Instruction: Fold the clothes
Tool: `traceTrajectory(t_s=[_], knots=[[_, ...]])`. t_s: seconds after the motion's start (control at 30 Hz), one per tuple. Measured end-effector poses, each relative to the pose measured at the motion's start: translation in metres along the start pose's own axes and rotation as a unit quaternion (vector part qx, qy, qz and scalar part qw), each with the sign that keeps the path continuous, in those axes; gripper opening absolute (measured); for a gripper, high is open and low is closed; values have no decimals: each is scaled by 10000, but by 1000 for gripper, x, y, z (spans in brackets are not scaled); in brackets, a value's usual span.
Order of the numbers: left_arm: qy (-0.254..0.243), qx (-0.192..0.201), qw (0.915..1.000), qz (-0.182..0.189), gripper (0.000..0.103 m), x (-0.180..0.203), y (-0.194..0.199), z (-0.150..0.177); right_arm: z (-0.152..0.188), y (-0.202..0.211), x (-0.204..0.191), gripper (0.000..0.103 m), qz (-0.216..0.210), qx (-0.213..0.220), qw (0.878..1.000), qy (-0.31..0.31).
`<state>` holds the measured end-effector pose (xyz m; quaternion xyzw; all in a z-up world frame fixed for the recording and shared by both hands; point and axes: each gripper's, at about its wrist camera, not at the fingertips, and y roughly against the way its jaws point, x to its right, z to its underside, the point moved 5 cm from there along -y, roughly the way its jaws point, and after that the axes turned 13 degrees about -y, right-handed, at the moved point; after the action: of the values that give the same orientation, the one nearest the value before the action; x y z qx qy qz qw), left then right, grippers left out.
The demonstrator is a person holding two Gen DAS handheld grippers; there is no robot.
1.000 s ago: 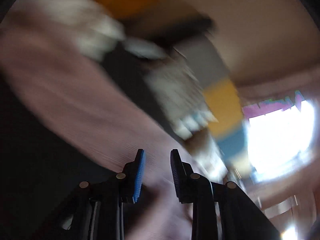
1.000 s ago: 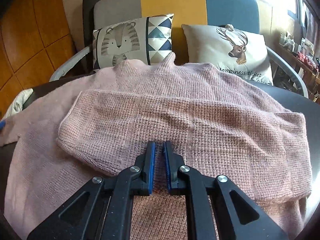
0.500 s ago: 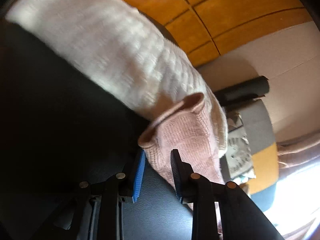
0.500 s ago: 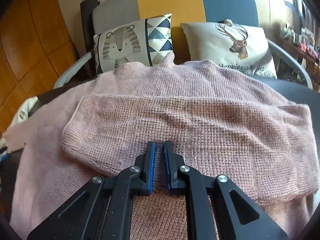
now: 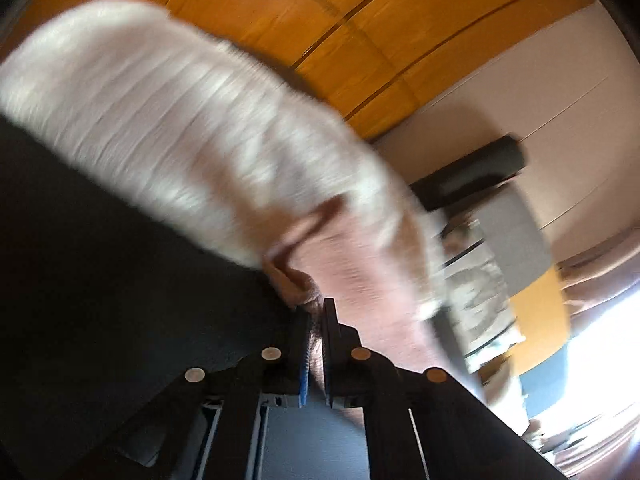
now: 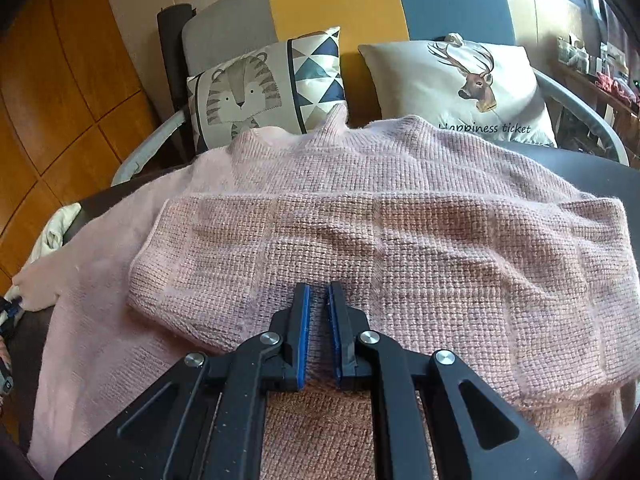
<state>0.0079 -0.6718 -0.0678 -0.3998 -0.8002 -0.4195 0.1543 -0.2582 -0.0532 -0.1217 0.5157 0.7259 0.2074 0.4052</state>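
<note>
Left wrist view, blurred: the left gripper (image 5: pixel 316 322) is seen with its fingers closed tight on the cuff of the pink knitted sweater's sleeve (image 5: pixel 360 276), cloth pinched between the blue pads. The sleeve is laid over a dark table (image 5: pixel 100 280), beside a cream ribbed knit garment (image 5: pixel 168 120). Orange wooden wall panels (image 5: pixel 360 40) and a tiger-print cushion (image 5: pixel 476 292) are seen behind.

Right wrist view: the pink knitted sweater (image 6: pixel 360 240) is spread flat on the dark table (image 6: pixel 600 168), its lower part folded up over the body. The right gripper (image 6: pixel 318 308) is held with fingers nearly closed, a narrow gap left, a ridge of sweater fabric pinched between them. A grey, yellow and blue sofa (image 6: pixel 332 4) is seen behind, with the tiger-print cushion (image 6: pixel 256 88) and a white deer-print cushion (image 6: pixel 460 80).
</note>
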Motion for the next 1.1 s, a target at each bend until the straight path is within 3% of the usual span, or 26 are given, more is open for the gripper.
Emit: traceTrajectory(t_s=[0.1,0.2,0.37,0.47,0.57,0.73,0.97,1.1], knots=[[-425,244,9978,454,4,55,11,-19,0,0,0,10,-25,-2,10000,-36],[-964,349,9899,977,4,120,22,-33,0,1,1,10,-33,-2,10000,-60],[-1849,207,9674,1716,4,238,25,-33,-3,3,1,10,-74,-176,9998,-86],[-2272,12,9518,2059,4,303,23,-11,-5,9,1,10,-54,-313,9995,-81],[-2711,-305,9320,2385,4,361,19,34,-2,21,9,20,-16,-427,9988,-245],[-3495,-878,8917,2738,4,440,22,141,6,46,29,21,-260,-426,9966,-650],[-4125,-1876,8466,2791,4,465,9,289,16,64,55,21,-661,-457,9876,-1347],[-4193,-2226,8360,2751,4,463,0,341,18,65,65,21,-970,-457,9807,-1637]])
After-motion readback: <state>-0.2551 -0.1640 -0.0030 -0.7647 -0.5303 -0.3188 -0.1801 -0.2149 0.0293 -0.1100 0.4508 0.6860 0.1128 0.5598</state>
